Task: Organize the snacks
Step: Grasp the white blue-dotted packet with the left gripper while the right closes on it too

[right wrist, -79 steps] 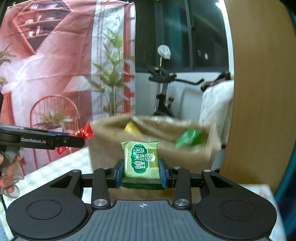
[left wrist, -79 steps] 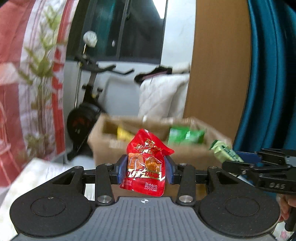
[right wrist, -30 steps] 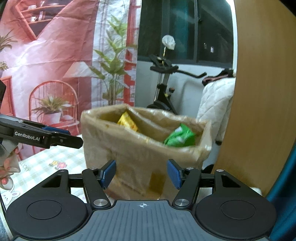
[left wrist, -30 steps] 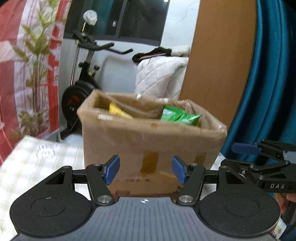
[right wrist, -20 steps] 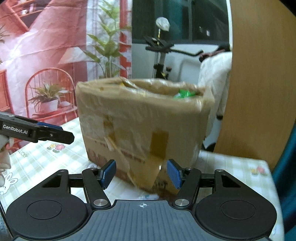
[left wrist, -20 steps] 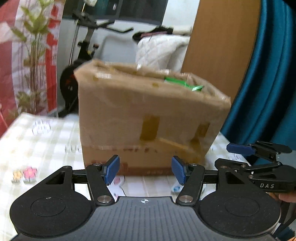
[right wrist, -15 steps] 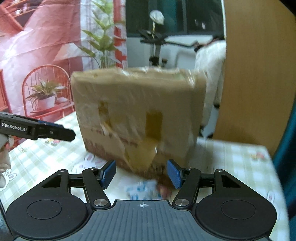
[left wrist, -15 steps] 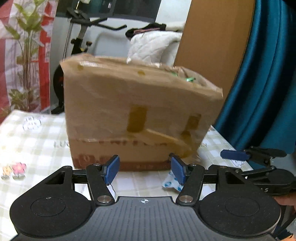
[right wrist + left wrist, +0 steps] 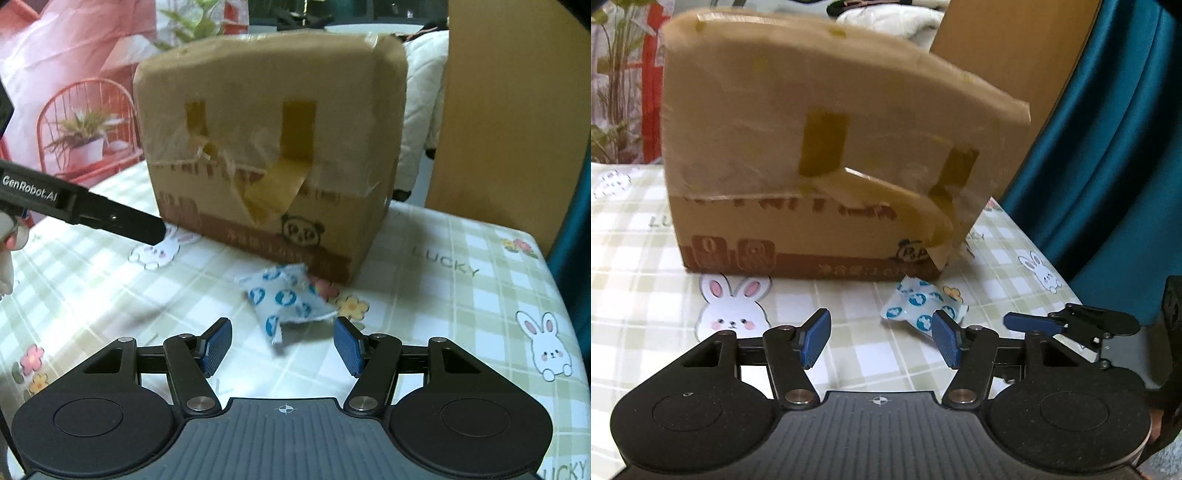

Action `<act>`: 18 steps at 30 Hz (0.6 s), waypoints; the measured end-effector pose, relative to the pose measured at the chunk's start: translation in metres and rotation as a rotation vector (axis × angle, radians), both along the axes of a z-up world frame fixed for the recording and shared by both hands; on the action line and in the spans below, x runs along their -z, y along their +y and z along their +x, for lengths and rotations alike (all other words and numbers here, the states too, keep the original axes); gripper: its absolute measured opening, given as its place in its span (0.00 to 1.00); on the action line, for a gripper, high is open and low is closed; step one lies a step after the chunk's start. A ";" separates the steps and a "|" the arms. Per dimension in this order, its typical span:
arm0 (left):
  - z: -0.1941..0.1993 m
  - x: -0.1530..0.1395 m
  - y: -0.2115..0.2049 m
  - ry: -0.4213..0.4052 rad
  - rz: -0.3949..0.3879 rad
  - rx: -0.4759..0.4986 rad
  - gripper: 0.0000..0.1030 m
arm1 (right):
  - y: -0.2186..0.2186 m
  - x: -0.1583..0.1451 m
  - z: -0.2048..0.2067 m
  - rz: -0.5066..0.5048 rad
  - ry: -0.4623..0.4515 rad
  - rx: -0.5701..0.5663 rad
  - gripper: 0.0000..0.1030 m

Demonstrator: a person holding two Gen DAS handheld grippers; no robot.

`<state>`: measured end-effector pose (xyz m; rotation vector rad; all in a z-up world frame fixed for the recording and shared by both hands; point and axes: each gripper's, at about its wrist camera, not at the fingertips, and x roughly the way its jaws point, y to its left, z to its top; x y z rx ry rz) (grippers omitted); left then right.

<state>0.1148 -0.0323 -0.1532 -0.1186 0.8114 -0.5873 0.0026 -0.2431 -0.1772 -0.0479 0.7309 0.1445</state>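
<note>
Both my grippers have come down from the rim of the cardboard box (image 9: 269,147) to the checked tablecloth (image 9: 461,295), empty: the red and green packets I carried went into the box. One snack remains, a white-and-blue packet (image 9: 284,299) lying just before the box's near bottom corner. My right gripper (image 9: 282,349) stands open, the packet just ahead of its jaws. My left gripper (image 9: 879,343) is open too, empty, close beside. Room: box wall ahead, table edge and curtain to the right.
</note>
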 end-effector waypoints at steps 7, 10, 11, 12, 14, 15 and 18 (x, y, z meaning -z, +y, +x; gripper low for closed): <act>0.025 0.017 -0.021 0.033 0.012 0.023 0.60 | 0.004 0.017 0.025 0.038 0.029 0.012 0.55; 0.038 0.023 -0.032 0.053 0.016 0.053 0.60 | 0.005 0.023 0.036 0.039 0.040 0.015 0.54; 0.043 0.026 -0.035 0.062 0.010 0.062 0.60 | 0.005 0.024 0.039 0.036 0.044 0.014 0.53; 0.048 0.028 -0.039 0.071 0.006 0.069 0.60 | 0.004 0.025 0.041 0.032 0.048 0.013 0.51; 0.058 0.035 -0.047 0.088 -0.008 0.077 0.60 | 0.003 0.028 0.045 0.025 0.055 0.008 0.48; 0.062 0.037 -0.050 0.095 -0.014 0.079 0.60 | 0.002 0.028 0.046 0.022 0.059 0.007 0.46; 0.075 0.047 -0.059 0.123 -0.030 0.083 0.60 | 0.000 0.029 0.049 0.018 0.062 0.005 0.41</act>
